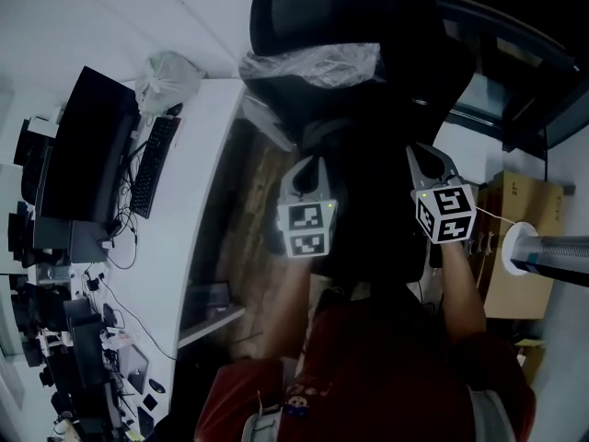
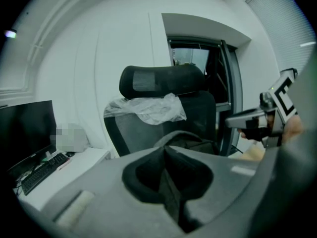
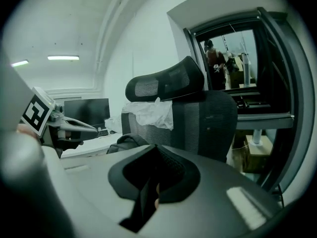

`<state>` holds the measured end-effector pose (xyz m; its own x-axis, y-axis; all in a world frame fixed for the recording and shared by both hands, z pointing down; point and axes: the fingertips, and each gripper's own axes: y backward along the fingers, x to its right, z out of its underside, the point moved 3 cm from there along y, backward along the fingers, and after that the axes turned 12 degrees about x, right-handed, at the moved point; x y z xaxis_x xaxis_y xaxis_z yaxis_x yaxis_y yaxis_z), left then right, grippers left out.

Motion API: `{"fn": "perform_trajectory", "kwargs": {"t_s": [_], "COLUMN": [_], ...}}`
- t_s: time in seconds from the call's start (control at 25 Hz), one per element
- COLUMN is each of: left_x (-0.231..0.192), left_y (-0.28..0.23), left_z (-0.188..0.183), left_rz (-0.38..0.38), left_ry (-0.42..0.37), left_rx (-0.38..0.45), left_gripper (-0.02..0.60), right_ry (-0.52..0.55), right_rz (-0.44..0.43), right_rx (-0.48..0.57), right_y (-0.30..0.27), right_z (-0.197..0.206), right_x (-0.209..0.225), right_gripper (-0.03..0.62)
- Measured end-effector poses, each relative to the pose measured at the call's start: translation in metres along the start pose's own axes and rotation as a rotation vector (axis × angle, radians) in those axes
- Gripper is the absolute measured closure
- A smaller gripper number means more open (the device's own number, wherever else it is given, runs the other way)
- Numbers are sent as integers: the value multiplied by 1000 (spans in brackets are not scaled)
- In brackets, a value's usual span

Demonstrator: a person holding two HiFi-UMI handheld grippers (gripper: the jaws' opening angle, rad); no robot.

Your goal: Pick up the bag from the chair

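— While you hang out front like that, what have your jaws got hold of?

— Nothing at all. On my left gripper (image 2: 166, 152) the jaws are pressed together, dark pads meeting along one seam with no thing between them. It's the same on my right gripper (image 3: 154, 155): jaws pressed tight together, and empty.

— And the thing you're after, where is it?

— It's a dark backpack (image 2: 194, 142), sitting on the seat of the black office chair (image 2: 129, 133) and propped against the mesh backrest. Through the right gripper view I catch its rounded top and a carry loop, low and just left of my jaws. My two grippers are held out side by side at about the same height, one toward each side of the backpack. In my own two views it lies beyond the jaw tips, apart from them.

— What's hanging on the backrest?

— A crumpled sheet of clear plastic (image 1: 313, 63), draped over the top edge just under the headrest (image 1: 304, 7).

— Anything else around?

— A white desk (image 1: 207, 155) runs along the chair's left, carrying a black monitor (image 1: 83, 145), a black keyboard (image 1: 154, 166) and a see-through plastic bag (image 1: 166, 79) near its far end. Off to the right stands a cardboard box (image 1: 502, 288). Low in the head view, a red top (image 1: 386, 366) shows behind both grippers.
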<state>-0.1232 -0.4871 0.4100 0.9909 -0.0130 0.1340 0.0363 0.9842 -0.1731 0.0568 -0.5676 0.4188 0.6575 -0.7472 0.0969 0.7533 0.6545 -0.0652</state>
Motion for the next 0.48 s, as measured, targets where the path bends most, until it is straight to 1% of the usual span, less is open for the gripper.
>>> {"fn": "perform_trajectory", "kwargs": {"t_s": [0.2,0.4,0.48], "left_x": [5,5,1], "left_y": [-6,-4,-5], "left_z": [3,7,10], "left_rz": [-45,-71,-77], "left_ry": [-3,-13,-9], "left_rx": [-29,-41,-44], "left_gripper": [566,551,540], "right_ry": [-17,-35,-31], "right_rz": [-57,-84,-93], "right_rx": [-4,-2,-2], "right_y": [-10,-13,-17], "right_z": [5,12,14], "right_x": [9,9,6], "right_gripper": [594,589,575]}}
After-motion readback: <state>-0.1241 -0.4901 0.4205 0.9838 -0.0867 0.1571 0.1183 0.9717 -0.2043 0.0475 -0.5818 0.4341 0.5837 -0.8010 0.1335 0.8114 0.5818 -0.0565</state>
